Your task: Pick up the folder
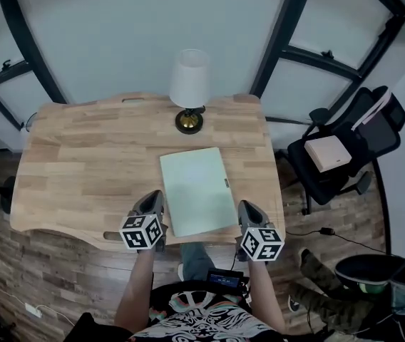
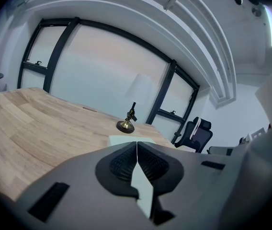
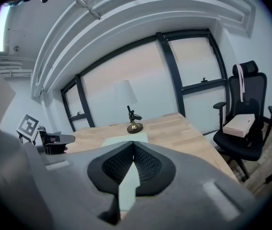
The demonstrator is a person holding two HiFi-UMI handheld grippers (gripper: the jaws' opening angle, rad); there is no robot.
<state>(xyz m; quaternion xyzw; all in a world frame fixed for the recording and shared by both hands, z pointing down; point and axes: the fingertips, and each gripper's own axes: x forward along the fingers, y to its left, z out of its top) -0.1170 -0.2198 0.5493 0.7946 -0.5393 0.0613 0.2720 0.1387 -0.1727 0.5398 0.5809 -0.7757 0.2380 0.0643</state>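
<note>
Wooden desk (image 1: 81,169), dark window frames (image 1: 282,27) behind; my left gripper (image 1: 152,199) and right gripper (image 1: 248,210) are pressed together, empty, their own views hiding the folder's (image 1: 197,189) near edge

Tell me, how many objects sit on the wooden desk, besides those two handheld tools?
2: a lamp at the far edge, and a pale green folder near the front edge.

Head view: from overhead, steeply down on the whole desk (image 1: 81,169); both grippers' fingers (image 1: 149,204) sit at its near edge.
Left gripper view: low, close behind its own fingers (image 2: 121,164), facing along them across the desk to the lamp (image 2: 128,121).
Right gripper view: the same behind its fingers (image 3: 148,164); a chair (image 3: 243,123) lies to their right.
Shared: the desk, the lamp and the folder (image 1: 197,189) ahead of the fingers appear in all three.
</note>
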